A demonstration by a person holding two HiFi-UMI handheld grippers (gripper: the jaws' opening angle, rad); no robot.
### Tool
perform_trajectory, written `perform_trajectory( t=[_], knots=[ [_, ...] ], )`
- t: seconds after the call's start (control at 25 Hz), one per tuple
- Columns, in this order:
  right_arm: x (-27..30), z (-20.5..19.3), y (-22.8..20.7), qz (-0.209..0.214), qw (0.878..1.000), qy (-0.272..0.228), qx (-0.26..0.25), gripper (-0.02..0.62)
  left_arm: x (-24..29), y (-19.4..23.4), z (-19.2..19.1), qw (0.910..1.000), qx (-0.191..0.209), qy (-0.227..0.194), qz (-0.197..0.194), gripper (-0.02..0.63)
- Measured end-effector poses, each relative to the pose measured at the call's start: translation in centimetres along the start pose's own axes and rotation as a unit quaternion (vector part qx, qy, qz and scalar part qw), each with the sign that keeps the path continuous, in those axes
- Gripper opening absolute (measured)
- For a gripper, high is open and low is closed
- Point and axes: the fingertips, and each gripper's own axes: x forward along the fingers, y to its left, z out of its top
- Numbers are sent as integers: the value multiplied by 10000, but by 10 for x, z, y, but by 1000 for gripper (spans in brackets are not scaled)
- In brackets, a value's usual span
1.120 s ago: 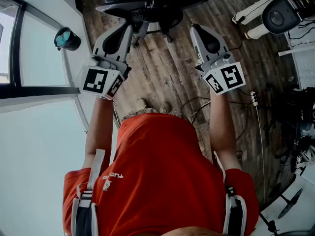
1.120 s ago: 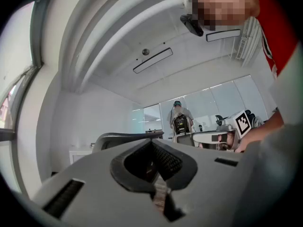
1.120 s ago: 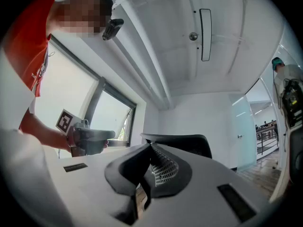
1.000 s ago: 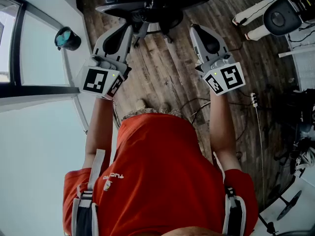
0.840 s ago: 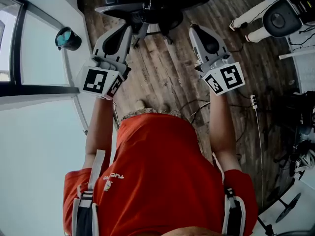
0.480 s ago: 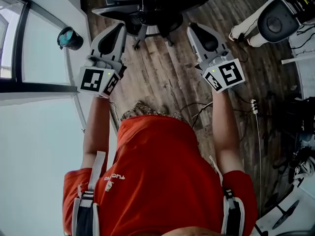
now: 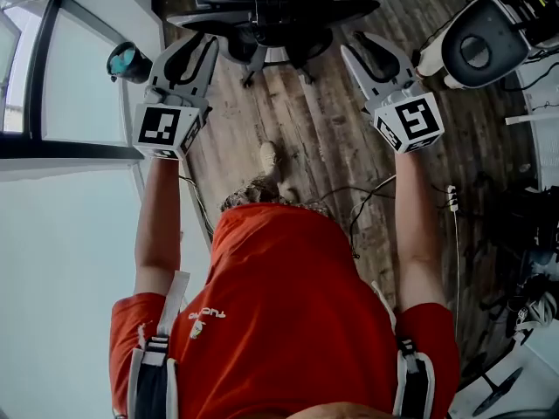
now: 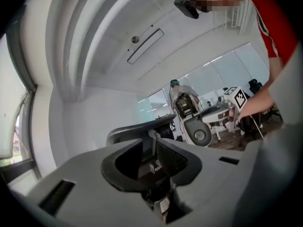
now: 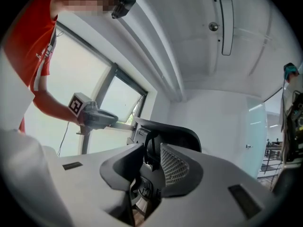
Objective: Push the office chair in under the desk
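A black office chair (image 7: 266, 3) stands at the top of the head view on the wooden floor. My left gripper (image 7: 194, 46) points at its left side and my right gripper (image 7: 367, 46) at its right side, both held level. Both grippers' jaws have just been opening. In the left gripper view the left gripper (image 8: 151, 145) shows a narrow gap with nothing pressed between the pads, and the chair (image 8: 142, 126) lies just ahead. The right gripper (image 9: 152, 157) also stands slightly apart, with the chair's back (image 9: 175, 134) beyond it. No desk is in view.
A window wall (image 7: 61, 77) runs along the left, with a teal-topped dark object (image 7: 127, 61) beside it. A white machine with a round wheel (image 7: 476, 49) stands at the upper right. Cables (image 7: 376, 190) and a power strip (image 7: 452, 196) lie on the floor.
Both grippers have moved up the head view toward the chair and a little further apart. A shoe has come into view below the chair.
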Motion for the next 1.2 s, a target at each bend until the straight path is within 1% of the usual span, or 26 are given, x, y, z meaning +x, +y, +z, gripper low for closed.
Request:
perform_trajectory(
  t=[0.12,0.2,0.36,0.44,0.6,0.76,0.84,0.96,1.12,1.2],
  knots=[
    [7,-8,-7,158,9988,319,-343,149,9,12,-15,9983,391,425,4,134],
    [15,-18,-14,253,9963,573,-582,185,17,24,-29,9948,699,748,3,168],
    [31,-44,-35,401,9873,1143,-1027,235,34,53,-59,9830,1323,1275,23,230],
    [39,-56,-46,457,9813,1407,-1233,249,41,64,-73,9776,1510,1465,-29,252],
    [57,-87,-69,614,9677,1916,-1520,258,59,80,-104,9651,1833,1851,-276,276],
    [69,-113,-96,657,9537,2382,-1714,267,78,96,-126,9478,2239,2222,-458,285],
    [75,-127,-109,668,9414,2703,-1904,268,87,105,-139,9372,2453,2418,-554,287],
    [87,-147,-122,757,9215,3123,-2180,272,98,113,-158,9213,2706,2670,-820,287],
    [100,-167,-127,1022,9062,3416,-2273,274,104,114,-175,9032,2917,2910,-1204,287],
    [103,-175,-128,1144,8992,3559,-2274,274,106,114,-182,8923,3016,3057,-1391,285]
  ],
)
